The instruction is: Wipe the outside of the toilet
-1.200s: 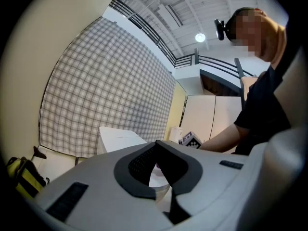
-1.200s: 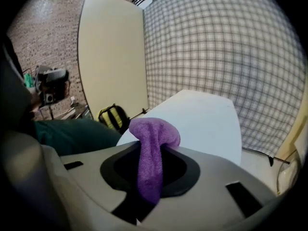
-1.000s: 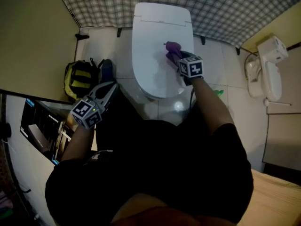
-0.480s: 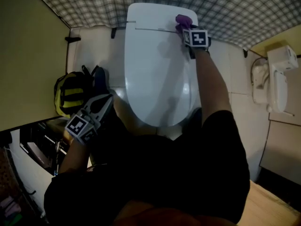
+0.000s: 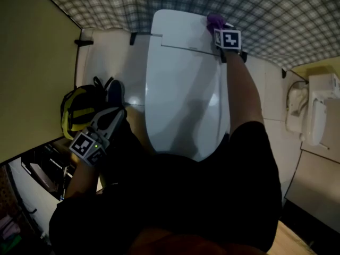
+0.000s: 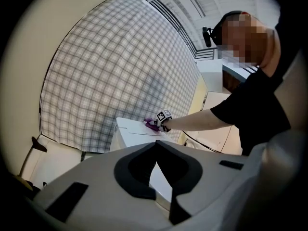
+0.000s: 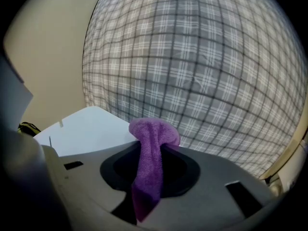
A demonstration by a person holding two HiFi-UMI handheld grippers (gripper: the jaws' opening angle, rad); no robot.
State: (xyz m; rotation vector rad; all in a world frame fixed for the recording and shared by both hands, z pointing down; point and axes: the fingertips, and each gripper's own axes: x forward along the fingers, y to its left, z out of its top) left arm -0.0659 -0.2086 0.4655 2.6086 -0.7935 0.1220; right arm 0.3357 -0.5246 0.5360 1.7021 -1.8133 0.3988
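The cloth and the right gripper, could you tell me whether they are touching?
Touching. The right gripper view shows the cloth pinched between the jaws of the right gripper.

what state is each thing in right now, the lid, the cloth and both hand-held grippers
toilet lid: down, closed
right hand-held gripper: shut on the purple cloth
purple cloth: clamped, at the toilet's back right corner
left hand-held gripper: jaws together, empty
backpack: on the floor, untouched
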